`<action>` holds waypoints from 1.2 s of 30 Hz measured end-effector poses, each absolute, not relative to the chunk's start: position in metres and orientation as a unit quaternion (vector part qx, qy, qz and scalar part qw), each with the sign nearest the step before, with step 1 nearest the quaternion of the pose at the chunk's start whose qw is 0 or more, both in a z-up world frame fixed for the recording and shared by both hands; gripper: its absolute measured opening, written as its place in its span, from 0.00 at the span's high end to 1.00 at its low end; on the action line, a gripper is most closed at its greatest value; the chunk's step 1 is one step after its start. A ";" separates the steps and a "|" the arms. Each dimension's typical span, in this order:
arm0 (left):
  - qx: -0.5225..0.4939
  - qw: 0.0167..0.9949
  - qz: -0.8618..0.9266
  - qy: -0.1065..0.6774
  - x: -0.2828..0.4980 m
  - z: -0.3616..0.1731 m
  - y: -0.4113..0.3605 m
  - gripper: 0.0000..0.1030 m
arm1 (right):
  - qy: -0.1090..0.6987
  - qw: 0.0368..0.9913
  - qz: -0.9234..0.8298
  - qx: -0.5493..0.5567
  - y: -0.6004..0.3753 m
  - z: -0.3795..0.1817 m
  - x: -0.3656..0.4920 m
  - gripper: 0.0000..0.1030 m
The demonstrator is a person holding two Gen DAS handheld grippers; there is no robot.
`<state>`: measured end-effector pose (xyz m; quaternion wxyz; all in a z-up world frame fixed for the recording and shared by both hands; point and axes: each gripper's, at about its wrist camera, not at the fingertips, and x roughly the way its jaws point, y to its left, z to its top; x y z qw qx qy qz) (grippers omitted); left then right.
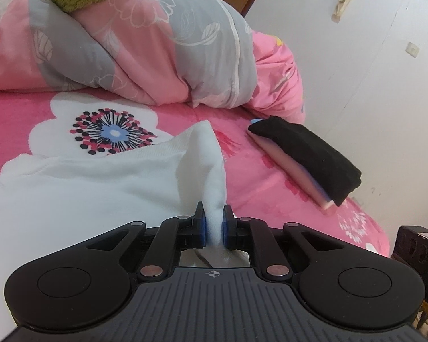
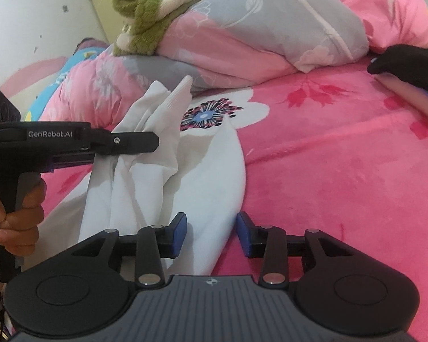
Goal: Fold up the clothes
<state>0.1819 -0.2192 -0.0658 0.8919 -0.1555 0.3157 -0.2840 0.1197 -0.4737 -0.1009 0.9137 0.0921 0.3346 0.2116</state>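
A white garment [image 1: 85, 188] lies crumpled on the pink flowered bed sheet [image 1: 259, 176]. My left gripper [image 1: 213, 213] is shut on a raised fold of it, and the cloth stands up in a peak between the blue pads. In the right wrist view the same garment [image 2: 202, 176] runs from the left gripper [image 2: 154, 142], held by a hand [image 2: 20, 216], down toward my right gripper [image 2: 211, 222]. The right gripper is open. White cloth lies in the gap between its pads, which do not press on it.
A stack of folded clothes, black on top [image 1: 308, 154] over a pink piece [image 1: 296, 179], lies at the bed's right side by the white wall [image 1: 371, 71]. A pink and grey duvet [image 1: 145, 48] with a green plush blanket [image 2: 145, 22] is heaped at the back.
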 end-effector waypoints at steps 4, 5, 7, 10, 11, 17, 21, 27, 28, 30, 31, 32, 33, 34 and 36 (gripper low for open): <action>-0.159 0.891 -0.287 0.313 0.181 -0.065 -0.216 0.92 | 0.326 0.922 0.197 0.068 -0.469 -0.095 0.116 0.61; -0.159 0.891 -0.288 0.312 0.181 -0.065 -0.216 0.92 | 0.321 0.925 0.192 0.060 -0.467 -0.093 0.114 0.60; -0.160 0.891 -0.288 0.313 0.181 -0.066 -0.216 0.92 | 0.312 0.931 0.187 0.042 -0.464 -0.089 0.110 0.60; -0.160 0.891 -0.289 0.313 0.181 -0.066 -0.216 0.92 | 0.312 0.931 0.188 0.017 -0.457 -0.088 0.110 0.61; -0.161 0.890 -0.289 0.313 0.181 -0.066 -0.216 0.92 | 0.316 0.929 0.190 0.014 -0.455 -0.089 0.112 0.61; -0.161 0.889 -0.291 0.314 0.181 -0.066 -0.216 0.92 | 0.332 0.923 0.193 0.027 -0.456 -0.093 0.120 0.61; -0.162 0.889 -0.291 0.315 0.182 -0.066 -0.216 0.92 | 0.334 0.922 0.193 0.032 -0.456 -0.094 0.119 0.63; -0.162 0.888 -0.294 0.314 0.181 -0.066 -0.215 0.92 | 0.340 0.917 0.200 0.052 -0.459 -0.095 0.122 0.72; -0.163 0.888 -0.294 0.313 0.181 -0.066 -0.215 0.92 | 0.340 0.918 0.199 0.053 -0.459 -0.095 0.123 0.74; -0.163 0.888 -0.295 0.313 0.181 -0.066 -0.215 0.92 | 0.339 0.918 0.199 0.056 -0.459 -0.095 0.123 0.86; -0.164 0.888 -0.296 0.312 0.181 -0.066 -0.214 0.92 | 0.337 0.918 0.201 0.057 -0.459 -0.094 0.122 0.89; -0.165 0.888 -0.296 0.312 0.181 -0.066 -0.214 0.92 | 0.335 0.918 0.202 0.058 -0.458 -0.094 0.122 0.92; -0.165 0.888 -0.296 0.311 0.181 -0.067 -0.214 0.92 | 0.332 0.920 0.200 0.058 -0.457 -0.093 0.121 0.93; -0.166 0.888 -0.297 0.310 0.181 -0.067 -0.213 0.92 | 0.327 0.922 0.199 0.057 -0.456 -0.092 0.119 0.94; -0.168 0.888 -0.299 0.307 0.180 -0.067 -0.212 0.92 | 0.315 0.925 0.205 0.060 -0.456 -0.089 0.115 0.94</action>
